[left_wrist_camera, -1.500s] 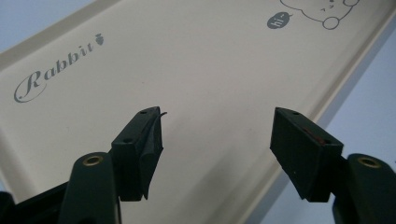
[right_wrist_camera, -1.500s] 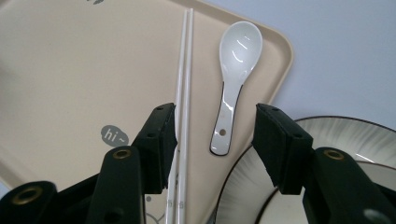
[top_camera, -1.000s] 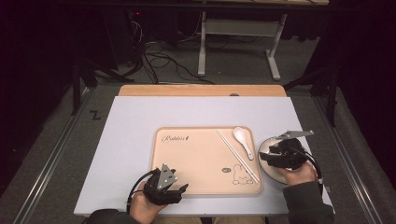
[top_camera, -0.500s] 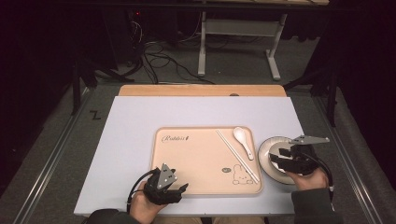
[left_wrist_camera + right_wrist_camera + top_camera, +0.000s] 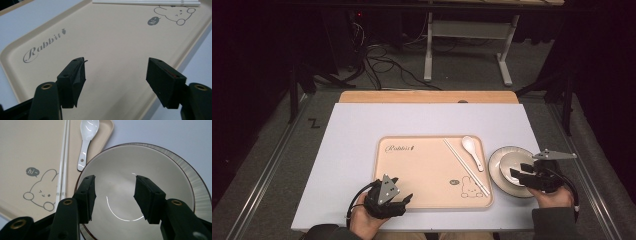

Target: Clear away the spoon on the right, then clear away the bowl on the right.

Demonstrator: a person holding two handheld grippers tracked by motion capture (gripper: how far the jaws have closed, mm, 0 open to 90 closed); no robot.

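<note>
High view: right gripper (image 5: 523, 172) over bowl (image 5: 508, 162) on plate (image 5: 502, 185), jaws apart, nothing clamped; left gripper (image 5: 401, 196) apart at tray (image 5: 422, 165) near edge.

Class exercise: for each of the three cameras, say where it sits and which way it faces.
High view: above the person's side, facing forward and down on the table; forearms and both hands show.
Left gripper view: on the left gripper, facing the tray.
Right gripper view: on the right gripper, over the bowl.
Shared: tray, chopsticks.
</note>
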